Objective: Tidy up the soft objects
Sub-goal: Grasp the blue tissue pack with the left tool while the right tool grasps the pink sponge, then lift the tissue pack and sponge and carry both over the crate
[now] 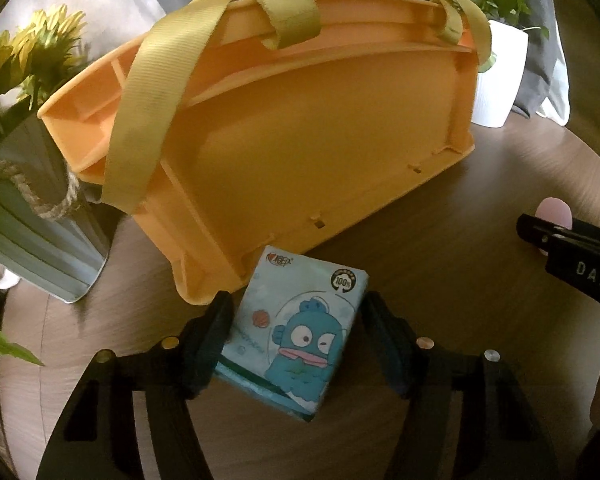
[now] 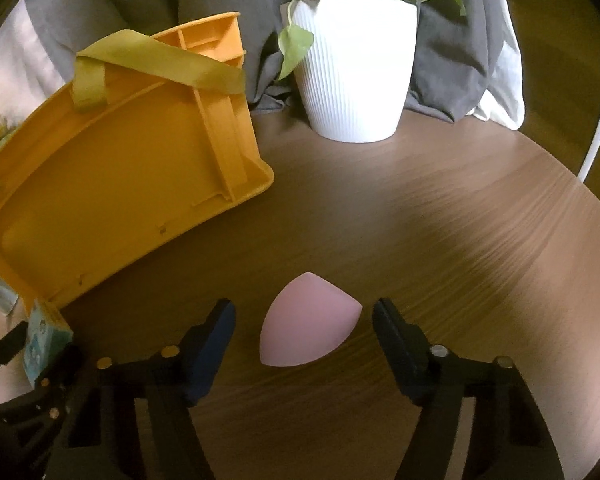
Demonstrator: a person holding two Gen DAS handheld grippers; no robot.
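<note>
A light-blue tissue pack (image 1: 300, 332) with a blue cartoon fish lies on the brown table, right in front of the orange basket (image 1: 300, 140). My left gripper (image 1: 296, 312) straddles it, and both pads sit against its sides. In the right wrist view, a pink teardrop sponge (image 2: 306, 320) rests on the table between the fingers of my right gripper (image 2: 304, 314), with a gap on each side. That view also shows the tissue pack (image 2: 44, 336) at the far left. The left wrist view catches the pink sponge (image 1: 556, 210) at its right edge.
The orange basket (image 2: 112, 176) has yellow strap handles (image 1: 152, 104) and shows its broad face. A grey metal bucket of sunflowers (image 1: 40, 216) stands left of it. A white ribbed plant pot (image 2: 356, 72) stands behind, with grey cloth (image 2: 460, 52) beyond. The wooden table's edge (image 2: 580, 184) curves on the right.
</note>
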